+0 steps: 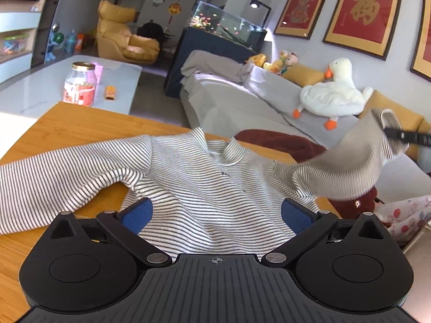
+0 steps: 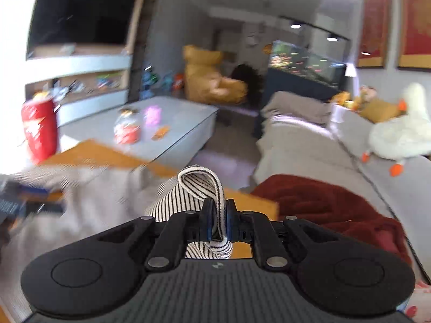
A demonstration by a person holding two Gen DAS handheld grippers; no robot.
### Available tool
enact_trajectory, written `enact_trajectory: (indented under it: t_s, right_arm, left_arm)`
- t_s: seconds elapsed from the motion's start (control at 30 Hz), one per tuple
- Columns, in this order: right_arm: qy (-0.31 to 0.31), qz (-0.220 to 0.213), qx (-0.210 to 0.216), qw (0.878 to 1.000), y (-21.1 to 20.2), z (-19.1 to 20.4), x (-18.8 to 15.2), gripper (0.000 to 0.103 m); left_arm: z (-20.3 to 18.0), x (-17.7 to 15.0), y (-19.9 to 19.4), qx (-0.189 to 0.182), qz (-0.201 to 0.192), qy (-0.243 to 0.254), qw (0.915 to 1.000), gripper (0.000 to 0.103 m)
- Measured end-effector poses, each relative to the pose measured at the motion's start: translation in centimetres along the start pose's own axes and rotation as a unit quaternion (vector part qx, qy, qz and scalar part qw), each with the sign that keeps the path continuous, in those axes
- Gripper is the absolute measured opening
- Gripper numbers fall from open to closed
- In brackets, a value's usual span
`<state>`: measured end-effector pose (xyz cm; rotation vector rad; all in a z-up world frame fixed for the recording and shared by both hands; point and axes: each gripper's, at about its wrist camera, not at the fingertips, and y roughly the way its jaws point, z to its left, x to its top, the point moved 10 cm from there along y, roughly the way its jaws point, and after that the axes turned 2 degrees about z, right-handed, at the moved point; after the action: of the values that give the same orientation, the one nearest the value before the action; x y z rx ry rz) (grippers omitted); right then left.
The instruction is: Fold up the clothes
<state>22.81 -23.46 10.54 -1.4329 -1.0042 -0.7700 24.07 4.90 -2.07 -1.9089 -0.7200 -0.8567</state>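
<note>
Living room, pale grey walls. Red-and-gold framed pictures (image 1: 366, 8) on right wall. Long grey sofa (image 1: 269, 94) under them, carrying white plush duck (image 1: 334, 91), small soft toys, beige blanket (image 1: 212, 66), dark red throw (image 2: 323, 202). Lit fish tank (image 1: 229, 24) on dark cabinet past sofa end, two spot lamps above. Yellow armchair (image 1: 121, 35) in far corner. Pale low table (image 1: 113, 80) in middle, holding jar with gold lid (image 1: 80, 83). Shelving unit (image 1: 18, 32) at left. Wooden worktop (image 1: 80, 126) in foreground. Sunlight bright at left.
</note>
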Motion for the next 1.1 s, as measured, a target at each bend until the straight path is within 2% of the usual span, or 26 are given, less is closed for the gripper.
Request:
enact_trajectory:
  t_s: [0.07,0.17,0.3,0.4,0.63,0.8,0.87,1.0,1.1]
  right_arm:
    - [0.062,-0.013,-0.043,0.997,0.5,-5.9,2.2,0.009]
    - [0.117,0.008,-0.078,0.990,1.7,-11.1,2.1,0.009]
    - [0.169,0.054,-0.089,0.980,3.5,-14.1,-1.0,0.009]
    - [0.196,0.059,-0.078,0.976,3.8,-14.2,-1.8,0.009]
    - [0.199,0.013,0.040,0.979,4.0,-6.9,3.9,0.009]
    - [0.176,0.012,0.102,0.979,6.9,-1.1,7.0,0.008]
    - [0.180,0.014,0.132,0.975,7.8,1.3,7.7,0.007]
    - [0.178,0.007,0.187,0.966,8.9,5.7,9.5,0.004]
    - [0.164,-0.004,0.207,0.965,9.4,8.5,10.3,0.004]
  left_arm:
    - [0.0,-0.7,0.4,-0.003,0.007,-0.001,1.0000,0.103]
    - [0.1,-2.2,1.5,-0.006,0.029,-0.012,0.9995,0.103]
    - [0.4,-2.7,1.6,-0.015,0.033,-0.017,0.9992,0.103]
    - [1.0,-2.8,1.7,-0.018,0.037,-0.034,0.9986,0.103]
    - [1.4,-2.8,1.8,-0.026,0.028,-0.054,0.9978,0.103]
    - [0.6,-2.0,1.1,-0.037,0.029,-0.041,0.9981,0.103]
    - [0.0,-1.3,0.7,-0.048,0.030,-0.025,0.9981,0.103]
    - [-0.9,1.4,-0.8,-0.056,0.002,0.009,0.9984,0.103]
    - [-0.4,2.2,-0.6,-0.053,0.009,-0.007,0.9985,0.103]
